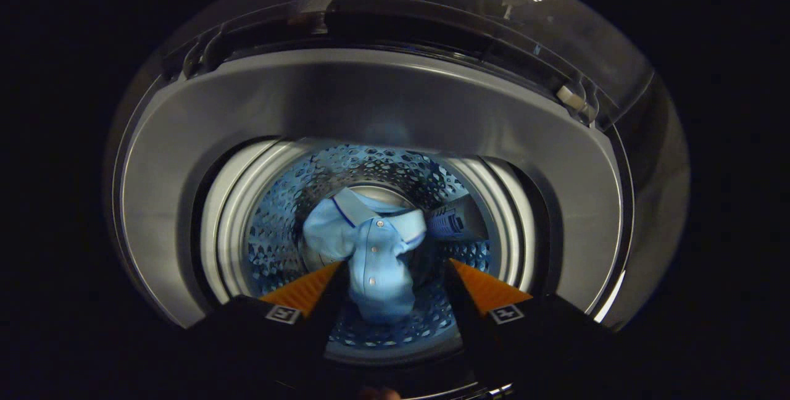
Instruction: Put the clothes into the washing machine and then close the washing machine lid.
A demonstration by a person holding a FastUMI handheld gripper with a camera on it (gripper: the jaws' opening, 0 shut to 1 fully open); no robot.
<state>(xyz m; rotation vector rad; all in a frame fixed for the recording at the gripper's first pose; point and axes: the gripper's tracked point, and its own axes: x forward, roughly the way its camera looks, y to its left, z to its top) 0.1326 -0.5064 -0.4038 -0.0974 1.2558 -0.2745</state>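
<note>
Shirt [373,258], pale blue, collared, is being seen crumpled at drum [284,215] bottom, beyond gripper [395,267]. Fingers being held wide apart, gripping nothing, aimed into opening. Lid [555,36] is standing raised behind tub rim; closing judged pending.

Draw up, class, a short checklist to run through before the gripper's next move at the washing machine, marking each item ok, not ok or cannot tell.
1. Shirt inside the drum: ok.
2. Gripper fingers apart: ok.
3. Fingers free of the shirt: cannot tell; it lies between and beyond them.
4. Lid raised, not yet closed: ok for withdrawing.
5. No cloth over the opening rim: ok.
</note>
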